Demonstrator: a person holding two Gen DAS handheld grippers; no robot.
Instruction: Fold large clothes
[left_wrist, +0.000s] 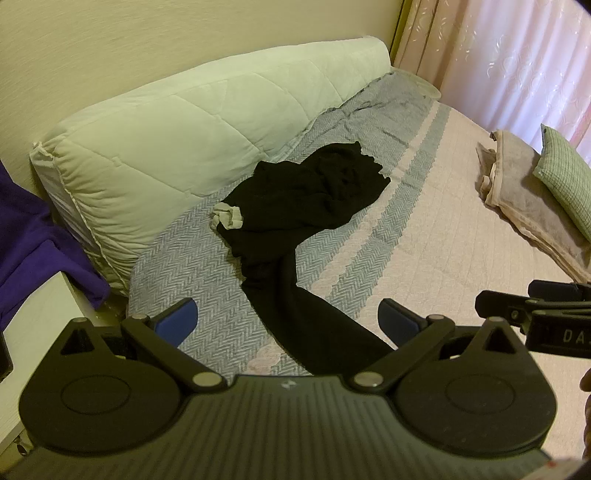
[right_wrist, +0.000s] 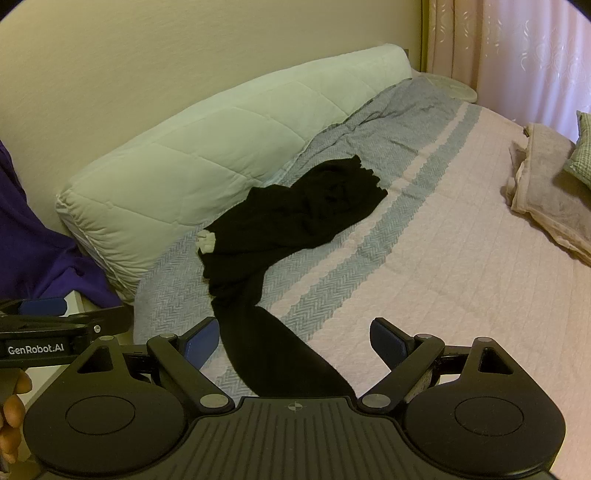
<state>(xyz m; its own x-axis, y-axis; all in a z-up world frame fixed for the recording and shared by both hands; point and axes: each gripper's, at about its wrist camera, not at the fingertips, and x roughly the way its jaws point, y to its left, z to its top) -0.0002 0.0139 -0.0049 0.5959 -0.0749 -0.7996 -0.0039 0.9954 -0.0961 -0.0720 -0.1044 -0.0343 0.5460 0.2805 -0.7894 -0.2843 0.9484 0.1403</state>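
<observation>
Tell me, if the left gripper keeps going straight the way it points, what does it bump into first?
Most likely the black garment. The left gripper is open and tilted down at the bed, and the garment's long strip runs right between its fingers. Depth is hard to judge.

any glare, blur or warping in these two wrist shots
Left wrist view: fisheye bends the white quilted bolster, dark corners, bright curtain washing out, black garment loses fold detail. Right wrist view: same curvature and vignette, curtain overexposed, garment sharp-edged but featureless.
</observation>
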